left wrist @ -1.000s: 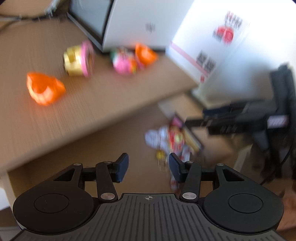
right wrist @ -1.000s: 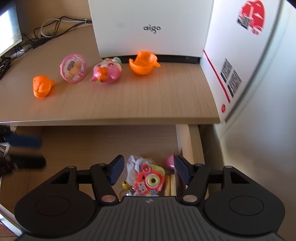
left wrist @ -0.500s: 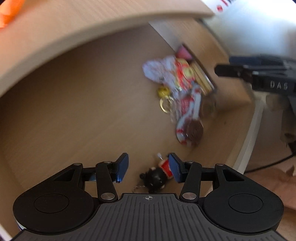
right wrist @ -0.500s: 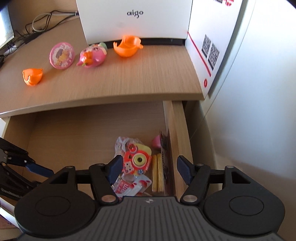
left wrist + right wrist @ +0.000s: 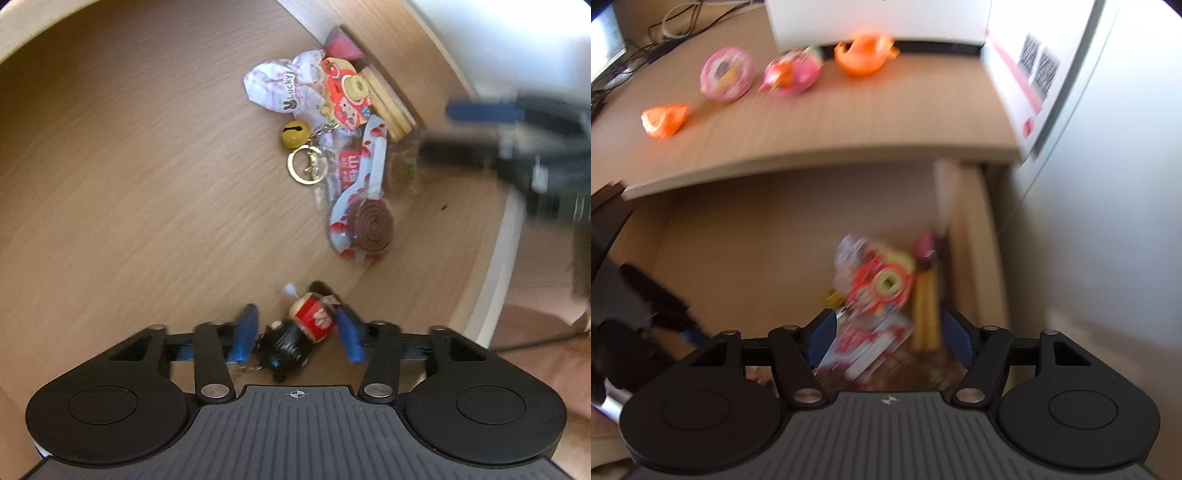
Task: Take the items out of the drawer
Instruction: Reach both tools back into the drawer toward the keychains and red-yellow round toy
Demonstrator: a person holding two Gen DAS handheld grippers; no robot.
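The open wooden drawer (image 5: 129,166) holds a heap of small things: a white Lucky wrapper (image 5: 280,88), a red and yellow toy camera (image 5: 347,92), a yellow bell on a gold key ring (image 5: 295,134), biscuits (image 5: 388,99) and a brown spiral sweet (image 5: 373,229). My left gripper (image 5: 295,332) is open low in the drawer, its blue fingers on either side of a small doll keychain (image 5: 299,328) with a black head and red body. My right gripper (image 5: 890,339) is open above the blurred heap (image 5: 882,284) at the drawer's right side.
On the desk top (image 5: 849,114) above the drawer lie two orange toy pieces (image 5: 665,120), a pink disc (image 5: 726,75) and a pink pig toy (image 5: 792,72), in front of a white box (image 5: 1034,74). The drawer's right wall (image 5: 971,240) runs beside the heap.
The left gripper swung down from the desk top into the drawer and now straddles the doll keychain. The right gripper pulled back, then dropped closer to the heap; its view is blurred.
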